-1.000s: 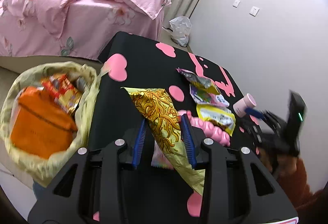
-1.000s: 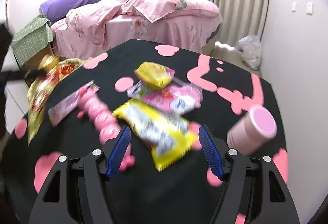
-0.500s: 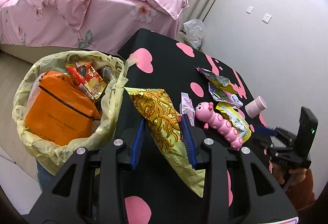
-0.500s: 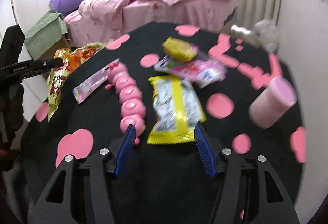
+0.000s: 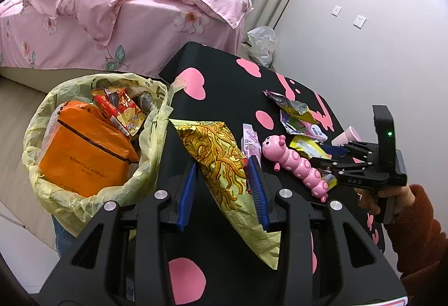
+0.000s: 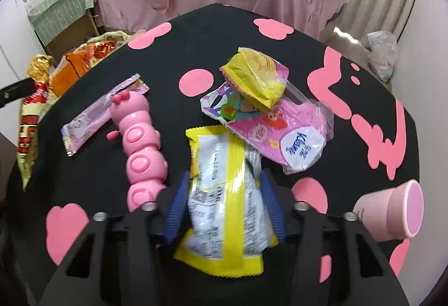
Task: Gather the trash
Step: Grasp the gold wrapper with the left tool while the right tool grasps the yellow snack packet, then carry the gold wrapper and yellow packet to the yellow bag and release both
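Two wrappers in hand, both light and crinkly

We have the left gripper (image 5: 224,191) pinched on the noodle bag (image 5: 221,163), its pads clamped across the bag's lower half, with the open bin bag (image 5: 58,194) just beside it off the tabletop (image 5: 224,79) edge. The film looks thin, limp and slick, so we judge it weighs next to nothing, but it could slide out of a loose pinch.

Our right gripper (image 6: 225,208) straddles the yellow packet (image 6: 221,194), which lies flat on the tabletop beside the pink caterpillar toy (image 6: 140,143). Its jaws have just been closing with the packet between them; we cannot tell whether the pads already press on it. This packet looks flat and springy. A hold across its narrow middle seems right to us, since the foil should buckle there and give the ribbed pads some purchase.
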`<state>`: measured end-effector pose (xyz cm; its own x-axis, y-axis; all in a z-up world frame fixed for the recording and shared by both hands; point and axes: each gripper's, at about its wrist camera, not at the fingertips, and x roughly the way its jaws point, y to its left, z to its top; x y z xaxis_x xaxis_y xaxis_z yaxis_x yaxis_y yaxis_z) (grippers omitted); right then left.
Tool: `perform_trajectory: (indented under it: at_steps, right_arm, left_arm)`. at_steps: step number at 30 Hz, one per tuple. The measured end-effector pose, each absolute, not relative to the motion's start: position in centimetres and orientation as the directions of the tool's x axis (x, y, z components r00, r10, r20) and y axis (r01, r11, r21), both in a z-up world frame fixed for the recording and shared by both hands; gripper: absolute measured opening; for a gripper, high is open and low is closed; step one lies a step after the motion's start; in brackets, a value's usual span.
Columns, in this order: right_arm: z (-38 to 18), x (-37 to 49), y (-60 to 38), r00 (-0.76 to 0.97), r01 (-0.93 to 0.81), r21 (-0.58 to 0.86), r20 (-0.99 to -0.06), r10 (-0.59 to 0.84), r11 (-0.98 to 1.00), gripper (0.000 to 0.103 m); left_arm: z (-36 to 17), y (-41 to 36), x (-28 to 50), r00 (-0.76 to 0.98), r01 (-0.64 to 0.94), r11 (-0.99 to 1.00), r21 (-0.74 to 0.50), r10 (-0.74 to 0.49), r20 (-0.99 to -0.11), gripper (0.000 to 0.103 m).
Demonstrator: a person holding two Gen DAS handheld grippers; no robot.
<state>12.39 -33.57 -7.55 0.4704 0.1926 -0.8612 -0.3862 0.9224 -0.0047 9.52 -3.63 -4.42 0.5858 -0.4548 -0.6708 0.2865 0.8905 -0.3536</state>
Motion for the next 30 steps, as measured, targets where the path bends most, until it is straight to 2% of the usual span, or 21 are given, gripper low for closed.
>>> perform_trajectory:
  at_steps: [6,17,21,24,30]
  right_arm:
    - [-6.7,9.2,-34.5,0.494,-0.372,-0.005,-0.848,0.193,0.928,0.02]
    - [-0.3,7.1,-33.0,0.652,-0.375,0.009,-0.708,0.271,0.927,0.02]
    - [2.3,8.6,-29.7,0.687,-0.43,0.005,-0.648,0.33,0.903,0.02]
    - [3.5,10.2,-26.5,0.694,-0.478,0.008,-0.609,0.383,0.878,0.02]
    - [4.2,13.0,-19.8,0.652,-0.578,0.015,-0.593,0.473,0.816,0.02]
  left_arm:
    - [-5.0,-4.0,9.5,0.565,0.296,0.882,-0.368,-0.472,-0.676,0.034]
    - [-3.1,-3.0,9.6,0.616,0.296,0.886,-0.356,-0.462,-0.638,0.034]
    - [-0.3,-0.9,10.0,0.715,0.258,0.934,-0.249,-0.357,-0.6,0.034]
    - [1.2,1.4,10.7,0.752,0.213,0.951,-0.225,-0.307,-0.583,0.034]
    - [2.3,5.8,11.1,0.818,0.117,0.981,-0.156,-0.184,-0.545,0.034]
